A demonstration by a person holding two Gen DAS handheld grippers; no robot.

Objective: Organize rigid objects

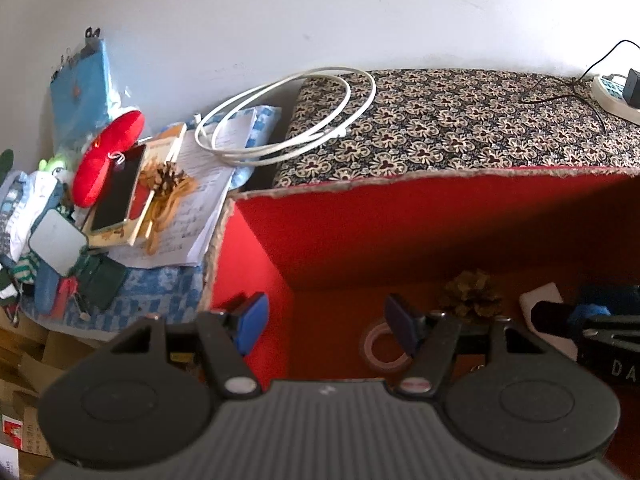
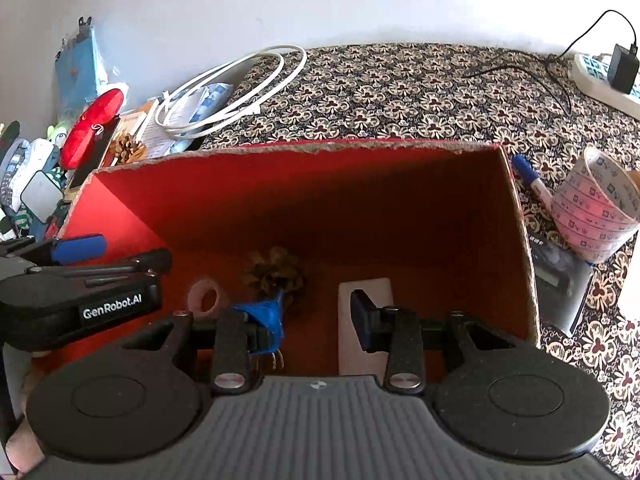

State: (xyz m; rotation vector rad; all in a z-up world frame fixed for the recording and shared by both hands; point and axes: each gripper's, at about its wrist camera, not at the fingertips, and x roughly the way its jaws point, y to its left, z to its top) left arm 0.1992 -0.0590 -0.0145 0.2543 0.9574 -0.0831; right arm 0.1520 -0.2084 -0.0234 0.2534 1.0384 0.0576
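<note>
Two grippers hang over the red box (image 2: 304, 200), both angled down into it. Far left, outside the box: cluttered pile with phone (image 1: 118, 188), pine cone (image 1: 166, 178), white cable (image 1: 288, 116). Left gripper (image 1: 326, 326) at the box's left wall, jaws spread, nothing between them. On the box floor: tape ring (image 2: 205, 299), a second pine cone (image 2: 274, 274), white card (image 2: 364, 326). Right gripper (image 2: 316, 322), jaws apart and empty. Right of the box: marker (image 2: 530, 178), big tape roll (image 2: 594, 210).

i read "genrobot.ai", white on black, on the left gripper (image 2: 76, 256) body; "da", cut off, on the right gripper (image 1: 600, 312) body; tape roll (image 2: 596, 208) print illegible.
</note>
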